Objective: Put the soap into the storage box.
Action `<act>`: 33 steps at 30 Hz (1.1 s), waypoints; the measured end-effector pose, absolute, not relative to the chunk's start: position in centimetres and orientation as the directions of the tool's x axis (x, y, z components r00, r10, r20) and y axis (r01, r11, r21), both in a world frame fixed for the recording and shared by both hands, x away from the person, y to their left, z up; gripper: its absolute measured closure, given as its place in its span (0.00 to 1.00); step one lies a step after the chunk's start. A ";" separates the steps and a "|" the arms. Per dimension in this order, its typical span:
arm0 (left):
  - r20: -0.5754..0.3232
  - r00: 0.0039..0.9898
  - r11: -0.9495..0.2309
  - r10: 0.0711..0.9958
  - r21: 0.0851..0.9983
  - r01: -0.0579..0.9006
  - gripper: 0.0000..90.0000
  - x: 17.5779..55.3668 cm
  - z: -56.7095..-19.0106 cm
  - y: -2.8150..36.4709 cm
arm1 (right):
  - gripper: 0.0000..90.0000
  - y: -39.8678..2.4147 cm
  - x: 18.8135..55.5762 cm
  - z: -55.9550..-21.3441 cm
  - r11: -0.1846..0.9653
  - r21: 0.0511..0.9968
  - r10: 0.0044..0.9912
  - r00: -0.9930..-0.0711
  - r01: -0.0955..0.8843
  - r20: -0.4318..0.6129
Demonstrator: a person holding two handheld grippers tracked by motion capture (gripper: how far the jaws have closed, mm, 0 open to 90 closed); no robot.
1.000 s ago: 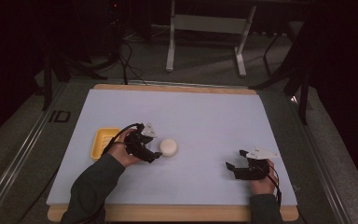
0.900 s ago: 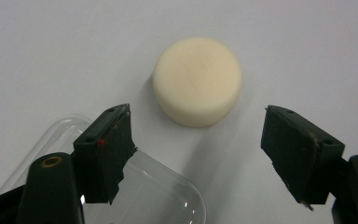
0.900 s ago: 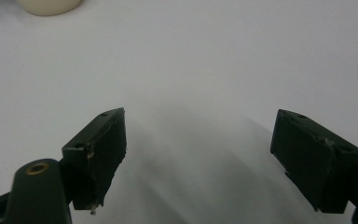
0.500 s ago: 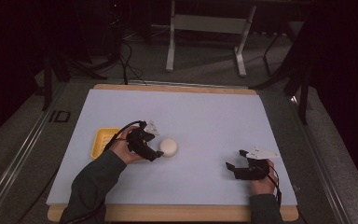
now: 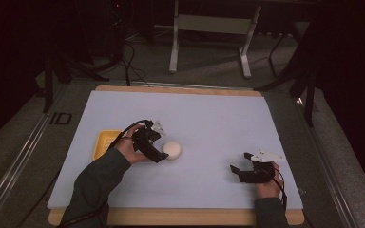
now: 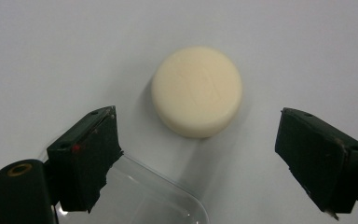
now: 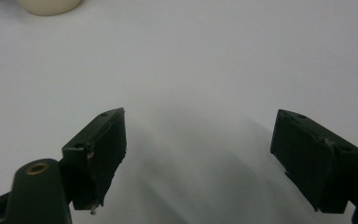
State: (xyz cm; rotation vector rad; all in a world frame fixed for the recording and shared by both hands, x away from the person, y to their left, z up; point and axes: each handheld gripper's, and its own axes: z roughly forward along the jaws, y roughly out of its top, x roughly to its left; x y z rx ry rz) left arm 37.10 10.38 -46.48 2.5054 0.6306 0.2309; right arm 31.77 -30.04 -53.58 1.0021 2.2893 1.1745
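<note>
A cream round puck-shaped piece lies flat on the white table sheet left of centre. My left gripper is open just to its left, jaws spread wide. In the left gripper view the cream piece lies a little ahead of the fingertips, untouched. A yellow tray sits behind that hand. My right gripper is open near the front right, low over bare sheet, nothing between its jaws. The right gripper view catches the cream piece's edge at top left.
A clear plastic lid or container corner lies under the left gripper. The table's wooden edge runs along the front. Dark floor, cables and a metal stand lie beyond the far edge.
My left gripper has drifted slightly right and forward, closer to the cream piece. The right gripper has stayed put.
</note>
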 end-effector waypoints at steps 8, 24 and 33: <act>0.018 0.888 -0.770 0.459 0.507 0.388 0.16 38.0 -46.8 9.9 | 0.20 -30.0 31.8 -53.6 0.399 0.814 0.737 -0.676 0.422 -0.011; 0.000 0.900 -0.800 0.437 0.458 0.388 0.17 38.8 -47.2 9.3 | 0.20 -30.0 31.8 -53.6 0.401 0.814 0.735 -0.678 0.421 -0.012; -0.003 0.902 -0.810 0.432 0.438 0.389 0.16 39.2 -47.5 8.6 | 0.20 -30.0 31.8 -53.6 0.402 0.814 0.734 -0.679 0.420 -0.012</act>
